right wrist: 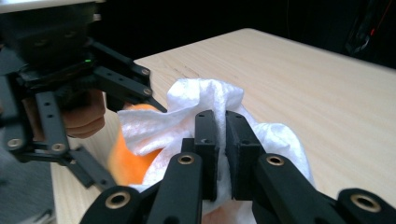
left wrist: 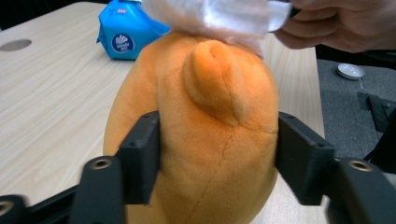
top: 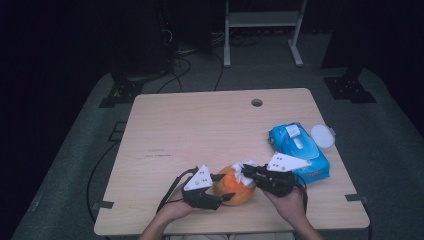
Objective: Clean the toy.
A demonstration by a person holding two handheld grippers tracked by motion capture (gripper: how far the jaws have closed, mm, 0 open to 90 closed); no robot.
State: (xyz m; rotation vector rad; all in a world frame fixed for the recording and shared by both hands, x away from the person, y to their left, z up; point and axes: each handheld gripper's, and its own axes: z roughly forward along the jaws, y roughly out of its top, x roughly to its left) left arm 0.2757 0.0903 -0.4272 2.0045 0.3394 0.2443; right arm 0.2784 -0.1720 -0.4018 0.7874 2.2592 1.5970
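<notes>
Orange plush toy (left wrist: 201, 140) upright in left gripper (top: 220, 187); right gripper (right wrist: 222, 135) pinching white wipe (right wrist: 196, 105) atop.

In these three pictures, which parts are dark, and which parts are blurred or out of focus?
High view: the room behind the table is almost black and the whole picture is dim. Left gripper view: the orange plush toy is sharp, while the blue wipes pack behind it looks slightly soft. Right gripper view: the white wipe is clear, but the left gripper at the edge is dark and blurred.
</notes>
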